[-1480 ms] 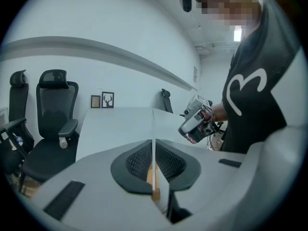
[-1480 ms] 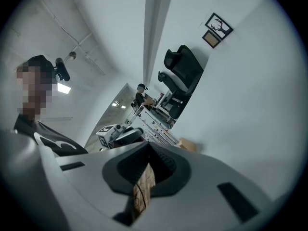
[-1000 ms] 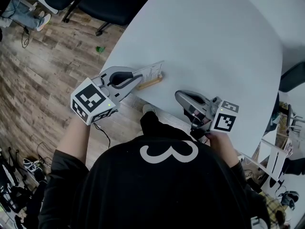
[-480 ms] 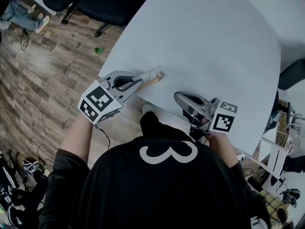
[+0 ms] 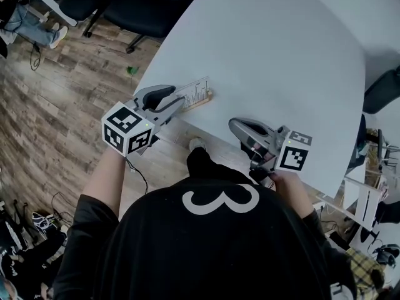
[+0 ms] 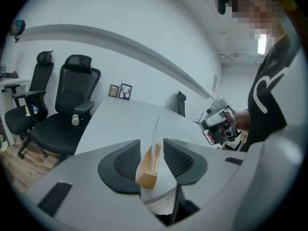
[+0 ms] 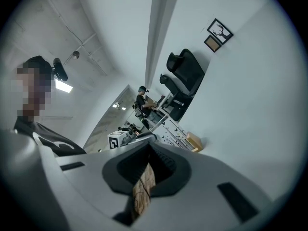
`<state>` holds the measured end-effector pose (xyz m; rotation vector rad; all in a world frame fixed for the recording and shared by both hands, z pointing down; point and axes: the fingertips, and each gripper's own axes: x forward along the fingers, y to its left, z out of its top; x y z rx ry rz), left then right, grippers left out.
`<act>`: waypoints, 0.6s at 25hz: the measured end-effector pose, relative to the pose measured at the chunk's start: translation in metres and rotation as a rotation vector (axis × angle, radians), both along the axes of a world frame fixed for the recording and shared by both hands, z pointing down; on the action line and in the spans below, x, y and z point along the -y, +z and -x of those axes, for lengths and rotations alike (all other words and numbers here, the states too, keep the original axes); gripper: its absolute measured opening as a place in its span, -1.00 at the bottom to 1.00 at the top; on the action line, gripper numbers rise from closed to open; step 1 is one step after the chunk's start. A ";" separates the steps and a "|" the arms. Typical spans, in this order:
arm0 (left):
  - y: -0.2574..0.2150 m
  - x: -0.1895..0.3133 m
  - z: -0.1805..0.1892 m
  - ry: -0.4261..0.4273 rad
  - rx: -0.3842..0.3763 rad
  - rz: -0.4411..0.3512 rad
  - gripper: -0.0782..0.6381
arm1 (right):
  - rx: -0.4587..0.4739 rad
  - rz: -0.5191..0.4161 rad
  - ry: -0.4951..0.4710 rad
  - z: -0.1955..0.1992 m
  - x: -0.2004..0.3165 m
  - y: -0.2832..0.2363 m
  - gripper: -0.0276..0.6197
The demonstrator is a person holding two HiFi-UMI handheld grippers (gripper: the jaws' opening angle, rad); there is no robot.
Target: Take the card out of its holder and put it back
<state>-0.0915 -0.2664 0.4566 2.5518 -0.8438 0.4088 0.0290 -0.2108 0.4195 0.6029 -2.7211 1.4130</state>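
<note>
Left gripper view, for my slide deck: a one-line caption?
Left gripper, jaws just opened, either side of the wooden holder with the card standing in it.

A pale grey-white counter (image 5: 269, 49) is shown above a brown wood-grain plank floor (image 5: 56, 105). The card holder (image 6: 147, 170) is coloured light tan, and the card (image 5: 195, 92) white with dark print. The left tool (image 5: 180, 103) and right tool (image 5: 236, 129) are coloured grey, with black meshed pads (image 6: 126, 161) and black-and-white patterned cubes (image 5: 127, 128). Black office chairs (image 6: 77, 90) are shown.
</note>
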 end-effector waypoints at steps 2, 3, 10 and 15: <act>-0.002 0.001 0.013 -0.057 -0.006 0.001 -0.39 | 0.003 -0.018 0.006 0.000 -0.001 -0.005 -0.89; -0.003 -0.004 0.019 -0.082 -0.004 0.000 -0.39 | 0.005 -0.028 0.009 0.001 -0.006 -0.008 -0.89; -0.035 -0.092 0.021 -0.112 -0.055 -0.012 -0.46 | 0.031 -0.108 0.009 0.007 -0.079 -0.037 -0.89; -0.064 -0.144 -0.001 -0.081 -0.144 -0.008 -0.60 | 0.040 -0.177 -0.006 0.013 -0.115 -0.056 -0.89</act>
